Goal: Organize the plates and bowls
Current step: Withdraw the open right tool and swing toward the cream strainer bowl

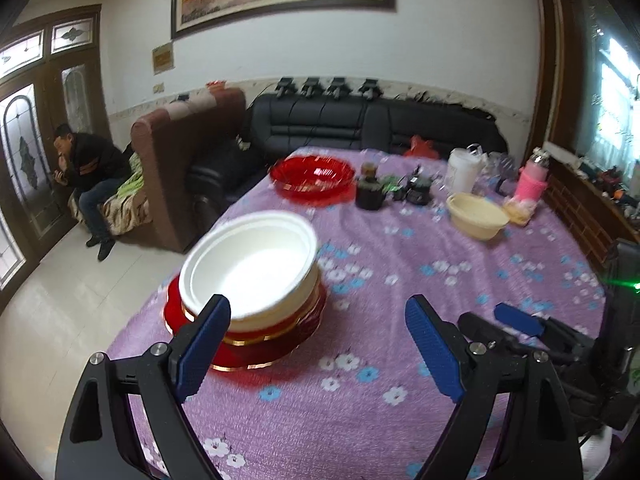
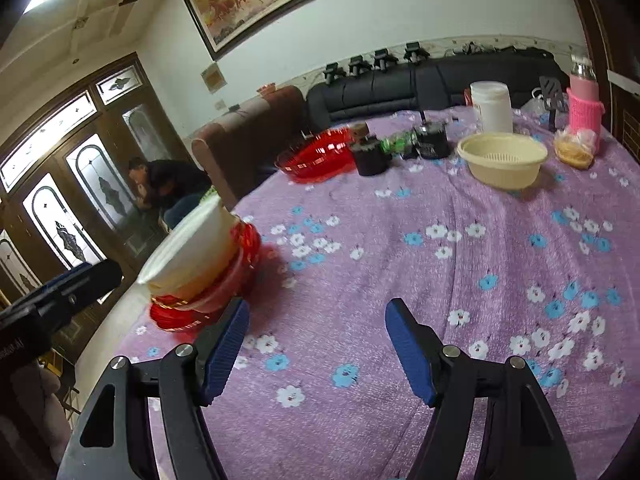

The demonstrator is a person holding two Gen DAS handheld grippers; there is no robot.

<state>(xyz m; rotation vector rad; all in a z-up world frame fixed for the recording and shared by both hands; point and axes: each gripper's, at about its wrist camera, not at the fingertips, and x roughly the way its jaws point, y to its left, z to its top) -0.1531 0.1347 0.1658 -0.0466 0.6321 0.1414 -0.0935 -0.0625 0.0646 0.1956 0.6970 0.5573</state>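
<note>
Two tongs, left gripper and right gripper, stand wide and empty over the floral tablecloth, with the nested white bowls on red plates just ahead-left, apparently stacked for tidiness, and the cream colander far ahead.

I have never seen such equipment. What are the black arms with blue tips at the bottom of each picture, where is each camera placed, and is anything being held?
Those are hand-held tools, not a robot: a person holds one gripper in each hand, and each carries a camera looking along its two fingers. One picture comes from the left gripper, the other from the right gripper. Both are open and hold nothing.

On the purple flowered tablecloth stands a stack of white bowls on red plates. Farther back lie a red basket, a cream strainer bowl, a white jar and a pink-sleeved bottle.
</note>
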